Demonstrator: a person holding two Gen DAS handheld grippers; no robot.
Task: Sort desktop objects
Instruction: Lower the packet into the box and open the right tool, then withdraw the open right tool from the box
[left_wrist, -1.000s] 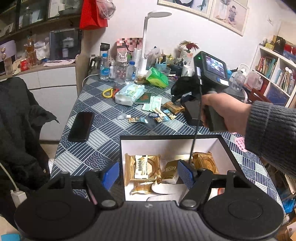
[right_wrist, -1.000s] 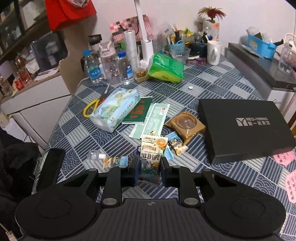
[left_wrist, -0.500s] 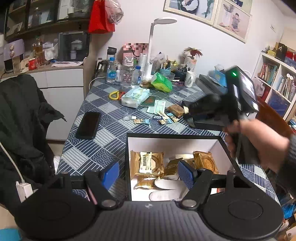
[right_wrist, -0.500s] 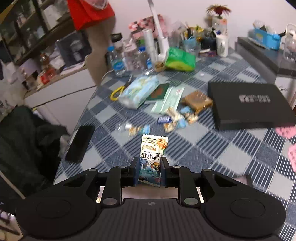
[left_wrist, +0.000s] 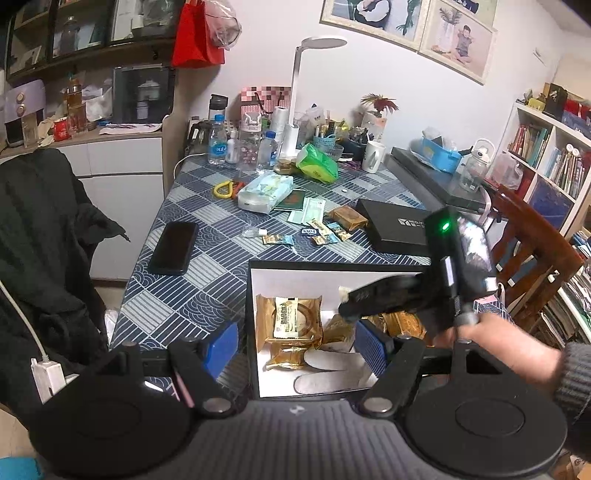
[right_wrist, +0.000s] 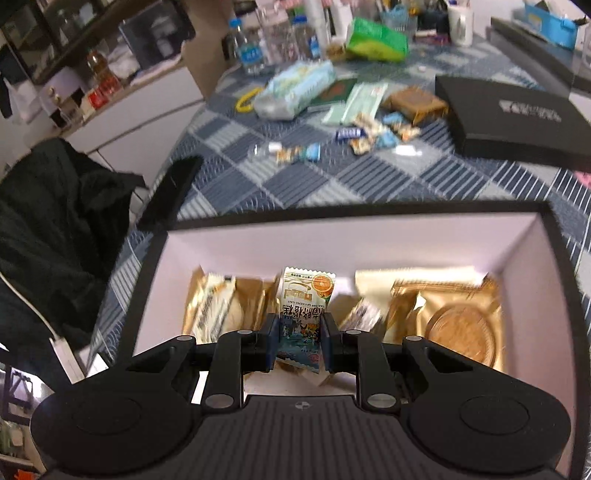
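Note:
An open black box with a white inside (left_wrist: 255, 295) (right_wrist: 369, 240) stands at the table's near edge and holds several gold snack packets (left_wrist: 290, 325) (right_wrist: 458, 328). My right gripper (right_wrist: 298, 334) is shut on a small printed snack packet (right_wrist: 303, 317) and holds it over the box. In the left wrist view it (left_wrist: 436, 295) hangs over the box's right half. My left gripper (left_wrist: 295, 347) is open and empty at the box's near left corner. Several small wrapped candies (left_wrist: 319, 232) (right_wrist: 369, 134) lie on the table beyond the box.
A black phone (left_wrist: 173, 247) lies left of the box. A black box lid (left_wrist: 395, 229) (right_wrist: 513, 122) lies at the right. A tissue pack (left_wrist: 266, 192), green packets, bottles (left_wrist: 218, 144), a lamp and a mug (left_wrist: 373, 157) crowd the far side. A dark coat (left_wrist: 40, 251) hangs at left.
My right gripper has carried the snack packet from above the loose candies back and down over the open box. My left gripper stays open by the box.

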